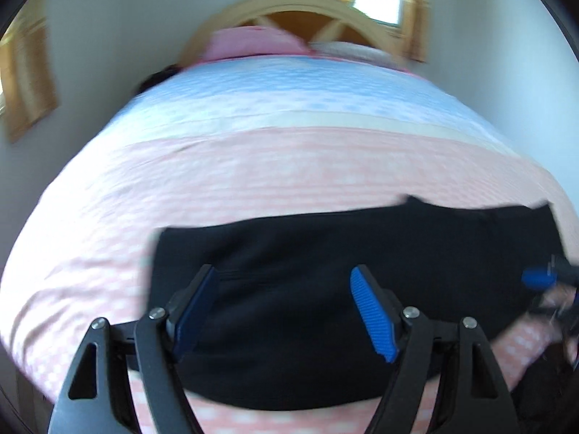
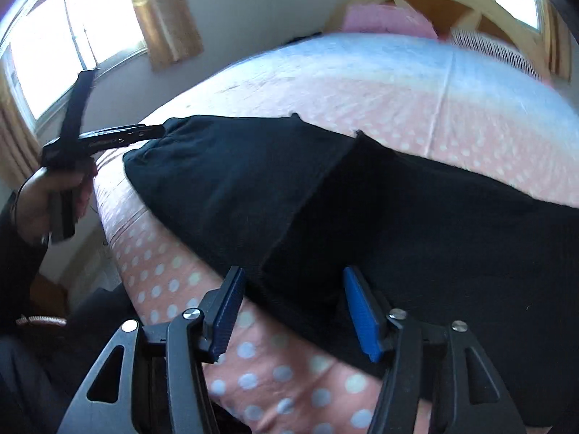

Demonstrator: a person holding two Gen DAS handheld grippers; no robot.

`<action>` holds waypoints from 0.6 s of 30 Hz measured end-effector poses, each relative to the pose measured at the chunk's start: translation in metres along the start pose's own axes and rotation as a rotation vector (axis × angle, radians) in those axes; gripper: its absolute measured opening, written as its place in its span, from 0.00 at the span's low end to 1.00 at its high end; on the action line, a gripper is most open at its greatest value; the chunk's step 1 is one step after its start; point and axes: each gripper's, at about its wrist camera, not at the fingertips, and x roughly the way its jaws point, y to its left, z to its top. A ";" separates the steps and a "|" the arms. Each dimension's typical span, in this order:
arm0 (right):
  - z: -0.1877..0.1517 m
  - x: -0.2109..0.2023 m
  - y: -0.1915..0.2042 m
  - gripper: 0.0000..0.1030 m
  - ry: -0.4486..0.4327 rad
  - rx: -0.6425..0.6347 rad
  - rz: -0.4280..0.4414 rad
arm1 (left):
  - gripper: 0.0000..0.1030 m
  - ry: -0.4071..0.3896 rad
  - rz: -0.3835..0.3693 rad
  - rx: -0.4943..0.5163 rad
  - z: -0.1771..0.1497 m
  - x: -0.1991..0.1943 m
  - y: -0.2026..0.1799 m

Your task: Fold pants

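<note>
Black pants (image 1: pixel 325 289) lie flat on a bed with a pink dotted sheet (image 1: pixel 217 188), near its front edge. My left gripper (image 1: pixel 284 311) is open and empty just above the pants' near left part. In the right wrist view the pants (image 2: pixel 325 199) show a folded layer with an edge running across them. My right gripper (image 2: pixel 289 311) is open and empty over the pants' near edge. The left gripper also shows in the right wrist view (image 2: pixel 108 137), held in a hand at the pants' far left end. The right gripper's blue pad (image 1: pixel 539 276) shows in the left wrist view.
A wooden headboard (image 1: pixel 300 11) and pink pillows (image 1: pixel 249 45) stand at the bed's far end. A window with tan curtains (image 2: pixel 163 11) is on the left wall. The bed's front edge (image 2: pixel 119 253) drops to the floor at the left.
</note>
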 end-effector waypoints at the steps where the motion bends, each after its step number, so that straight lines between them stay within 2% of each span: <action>1: 0.002 -0.003 0.002 0.60 -0.020 0.001 0.011 | 0.76 -0.001 0.024 -0.012 -0.002 0.002 0.012; 3: 0.003 -0.012 0.005 0.60 -0.069 0.004 0.063 | 0.76 0.007 0.068 -0.053 -0.007 0.008 0.035; 4: 0.004 -0.010 0.006 0.60 -0.070 0.004 0.074 | 0.76 0.011 0.065 -0.081 -0.011 0.010 0.046; 6: 0.004 0.006 0.004 0.60 0.015 0.001 0.043 | 0.76 0.023 0.042 -0.141 -0.019 0.016 0.063; 7: 0.001 0.009 0.007 0.60 0.000 -0.032 0.006 | 0.76 0.026 0.028 -0.174 -0.024 0.018 0.070; 10: -0.002 -0.001 0.009 0.60 -0.041 -0.017 0.026 | 0.76 0.018 -0.054 -0.248 -0.037 0.021 0.080; 13: -0.005 -0.017 0.008 0.60 -0.095 0.017 0.071 | 0.76 0.003 -0.096 -0.226 -0.036 0.022 0.072; 18: -0.011 -0.027 0.003 0.60 -0.154 0.050 0.088 | 0.76 0.000 -0.102 -0.218 -0.028 0.032 0.068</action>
